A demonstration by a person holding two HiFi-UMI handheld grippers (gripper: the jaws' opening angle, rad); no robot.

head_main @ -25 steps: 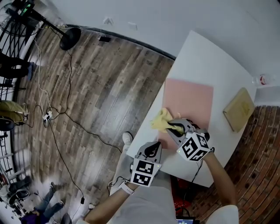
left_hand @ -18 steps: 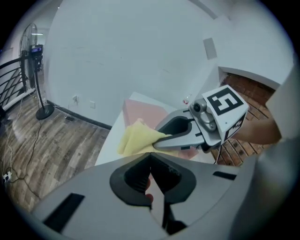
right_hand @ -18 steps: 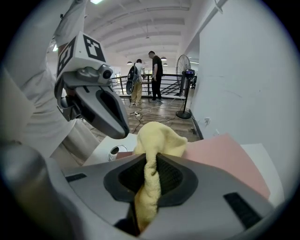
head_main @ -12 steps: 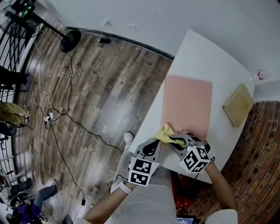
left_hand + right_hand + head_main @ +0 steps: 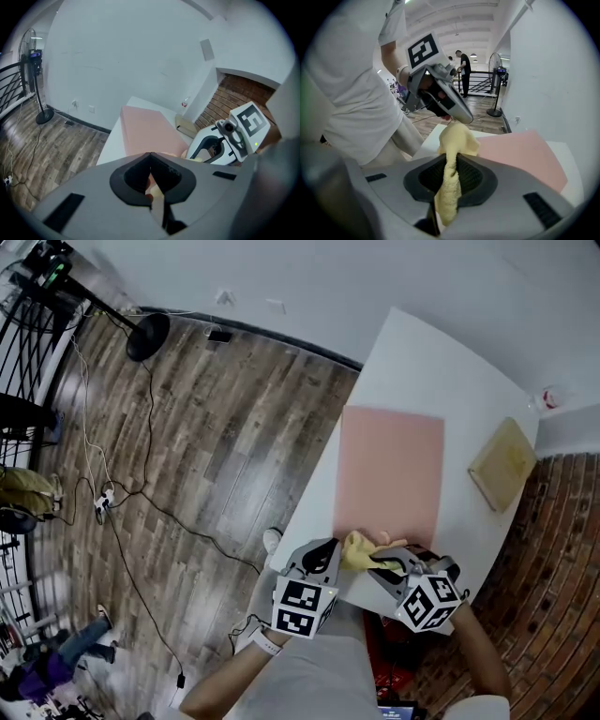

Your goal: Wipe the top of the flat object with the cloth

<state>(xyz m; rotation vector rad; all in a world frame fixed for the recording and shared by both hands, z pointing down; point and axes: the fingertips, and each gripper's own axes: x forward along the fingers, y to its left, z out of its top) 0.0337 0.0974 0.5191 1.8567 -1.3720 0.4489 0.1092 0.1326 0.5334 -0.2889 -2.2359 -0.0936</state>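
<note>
At the near edge of the white table (image 5: 412, 362), the right gripper (image 5: 380, 564) (image 5: 449, 176) is clamping a yellow cloth (image 5: 360, 549) (image 5: 457, 138). Its jaws are pressing tight on a fold of the fabric, which is hanging down between them and bunching ahead of the tips. The cloth is resting at the near edge of the pink mat (image 5: 389, 470) (image 5: 145, 129) (image 5: 520, 150), at the mat's 6 o'clock in the head view.

The left gripper (image 5: 328, 555) (image 5: 151, 173) is hovering just beside the cloth, at its 9 o'clock. Its jaws are meeting at the tips with nothing between them. Contact with the cloth cannot be confirmed.

The mat is lying flat on the table, running toward 12 o'clock. At the mat's 3 o'clock, apart from it, a tan board (image 5: 504, 463) (image 5: 187, 125) is lying flat on the table. A wooden floor (image 5: 187, 446) is showing at the table's 9 o'clock.
</note>
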